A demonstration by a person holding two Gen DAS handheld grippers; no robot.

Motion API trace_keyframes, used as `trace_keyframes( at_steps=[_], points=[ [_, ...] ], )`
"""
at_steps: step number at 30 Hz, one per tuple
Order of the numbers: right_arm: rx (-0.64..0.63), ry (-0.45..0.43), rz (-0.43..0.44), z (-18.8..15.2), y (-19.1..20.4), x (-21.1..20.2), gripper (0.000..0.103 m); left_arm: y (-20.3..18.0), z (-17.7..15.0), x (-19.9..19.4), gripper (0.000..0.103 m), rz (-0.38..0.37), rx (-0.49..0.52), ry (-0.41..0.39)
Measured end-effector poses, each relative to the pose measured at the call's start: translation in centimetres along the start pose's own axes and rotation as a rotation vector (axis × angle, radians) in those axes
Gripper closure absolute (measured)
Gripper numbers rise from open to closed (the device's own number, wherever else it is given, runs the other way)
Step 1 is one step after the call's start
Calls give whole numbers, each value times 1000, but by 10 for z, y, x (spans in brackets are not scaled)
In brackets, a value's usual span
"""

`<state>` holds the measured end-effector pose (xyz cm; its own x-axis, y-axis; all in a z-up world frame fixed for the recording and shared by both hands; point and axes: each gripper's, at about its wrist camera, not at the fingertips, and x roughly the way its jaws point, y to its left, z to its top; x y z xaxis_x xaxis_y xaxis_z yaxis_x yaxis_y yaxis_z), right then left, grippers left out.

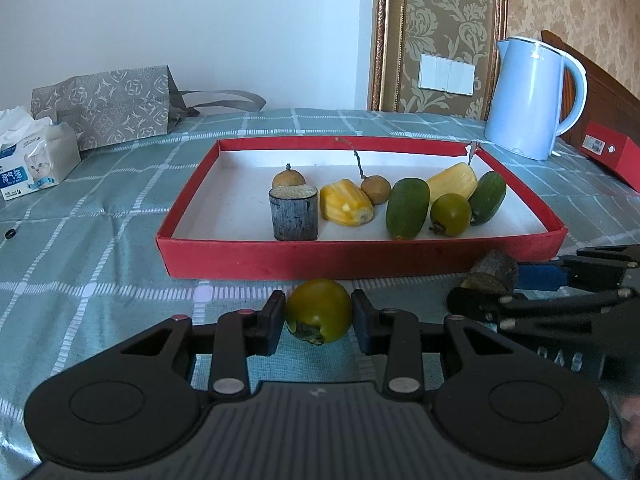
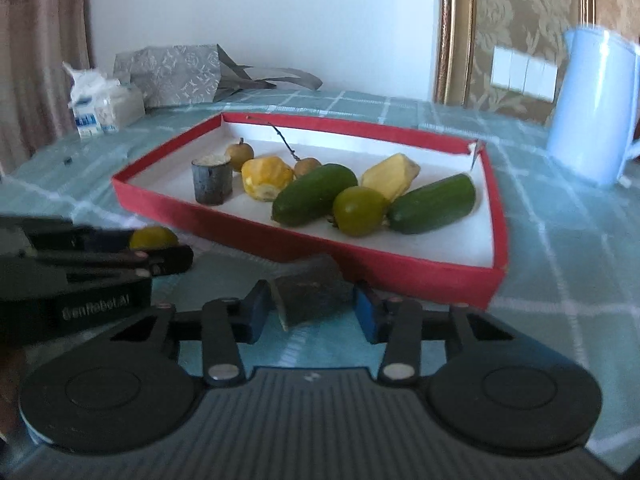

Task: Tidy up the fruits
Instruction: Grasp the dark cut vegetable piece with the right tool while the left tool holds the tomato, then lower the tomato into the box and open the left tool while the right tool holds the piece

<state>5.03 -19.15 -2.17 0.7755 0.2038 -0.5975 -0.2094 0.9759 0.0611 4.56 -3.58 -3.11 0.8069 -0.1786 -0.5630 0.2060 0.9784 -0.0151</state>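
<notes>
Clamped in the left gripper [image 1: 319, 318] sits a round green-yellow fruit [image 1: 319, 311]; the right gripper [image 2: 309, 307] grasps a dark sugarcane chunk [image 2: 312, 294]. Only the left wrist view shows a red box [image 1: 610, 156] behind the kettle [image 1: 528, 100].

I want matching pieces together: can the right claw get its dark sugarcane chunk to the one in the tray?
Probably yes: the right claw holds the dark chunk; only the low red wall separates it from its match.

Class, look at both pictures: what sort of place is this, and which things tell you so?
Probably a room in a home: damask wallpaper, an electric kettle and a tissue pack on a checked tablecloth.
</notes>
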Motion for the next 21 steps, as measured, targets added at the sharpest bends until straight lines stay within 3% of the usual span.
trace_keyframes(
  at_steps=[3,8,21],
  points=[
    [65,-2,38,3,-9,1,58,0,0,0,68,1,2,0],
    [-8,-11,-11,-1,0,1,69,0,0,0,68,1,2,0],
    [-29,-64,-78,-12,-16,-26,70,3,-1,-2,69,-26,-16,-11]
  ],
)
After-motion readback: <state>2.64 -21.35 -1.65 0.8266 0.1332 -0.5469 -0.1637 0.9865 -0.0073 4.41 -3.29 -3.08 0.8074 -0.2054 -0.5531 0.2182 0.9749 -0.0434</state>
